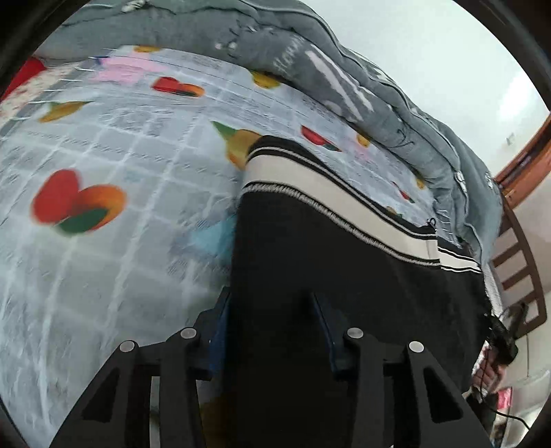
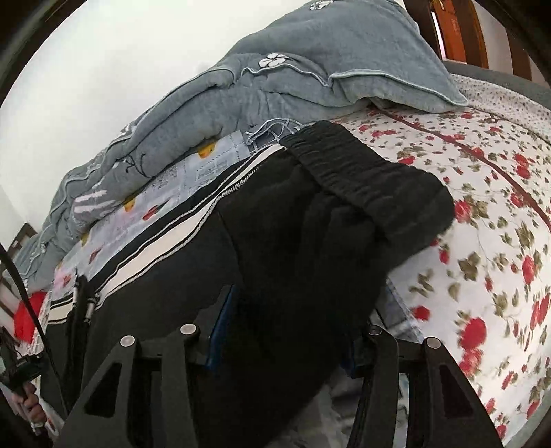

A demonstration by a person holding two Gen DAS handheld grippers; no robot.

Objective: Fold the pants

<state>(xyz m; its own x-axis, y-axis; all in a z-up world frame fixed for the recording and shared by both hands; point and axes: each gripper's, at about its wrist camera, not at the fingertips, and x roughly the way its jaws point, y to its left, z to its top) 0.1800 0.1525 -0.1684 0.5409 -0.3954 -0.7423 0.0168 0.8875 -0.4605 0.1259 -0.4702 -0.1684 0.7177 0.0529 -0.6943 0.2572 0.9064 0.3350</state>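
The black pants (image 1: pixel 344 262) with a cream and black side stripe (image 1: pixel 310 182) lie on the bed. In the left wrist view my left gripper (image 1: pixel 272 310) has its jaws apart, with black cloth lying between the fingers. In the right wrist view the pants (image 2: pixel 310 220) are bunched, the elastic waistband (image 2: pixel 351 165) toward the far right. My right gripper (image 2: pixel 292 310) also stands open around the black cloth; its right finger is hidden under the fabric.
A light blue sheet with fruit prints (image 1: pixel 120 172) covers the bed. A grey quilt (image 1: pixel 344 69) is heaped along the far side, also in the right wrist view (image 2: pixel 241 93). A floral sheet with red roses (image 2: pixel 482 241) lies right. A wooden headboard (image 2: pixel 458 31) stands behind.
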